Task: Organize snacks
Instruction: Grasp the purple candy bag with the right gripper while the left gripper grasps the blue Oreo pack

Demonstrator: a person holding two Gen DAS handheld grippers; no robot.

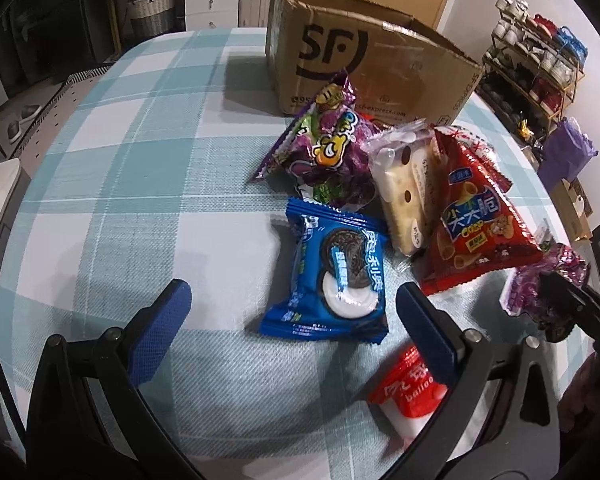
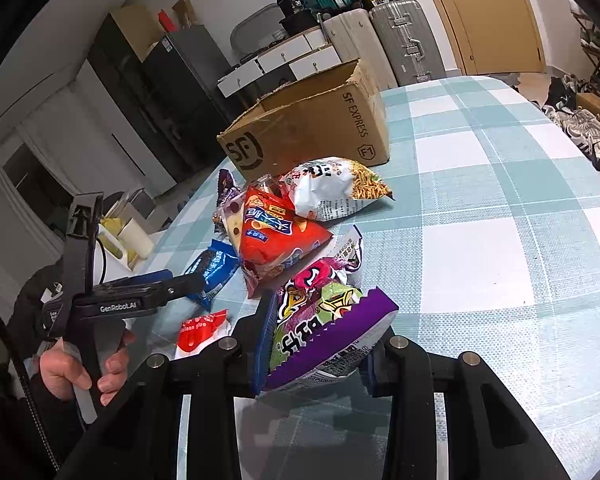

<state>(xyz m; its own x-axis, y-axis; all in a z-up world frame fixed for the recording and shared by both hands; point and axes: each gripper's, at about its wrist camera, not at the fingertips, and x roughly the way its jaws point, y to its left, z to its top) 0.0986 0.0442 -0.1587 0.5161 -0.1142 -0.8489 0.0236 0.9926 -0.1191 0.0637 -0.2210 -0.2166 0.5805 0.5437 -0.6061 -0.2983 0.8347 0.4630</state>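
Observation:
A blue cookie packet lies flat on the checked tablecloth, and my left gripper stands open with a blue pad on either side of it, not touching. From the right wrist view the left gripper hangs low over that blue packet. My right gripper is shut on a purple and green candy packet, held off the cloth. That packet shows at the right edge of the left wrist view. An open cardboard box stands behind the pile.
The snack pile holds a purple gummy bag, a pale biscuit packet, a red crisp bag and a white noodle-snack bag. A small red packet lies under my left gripper's right finger. A hand holds the left gripper.

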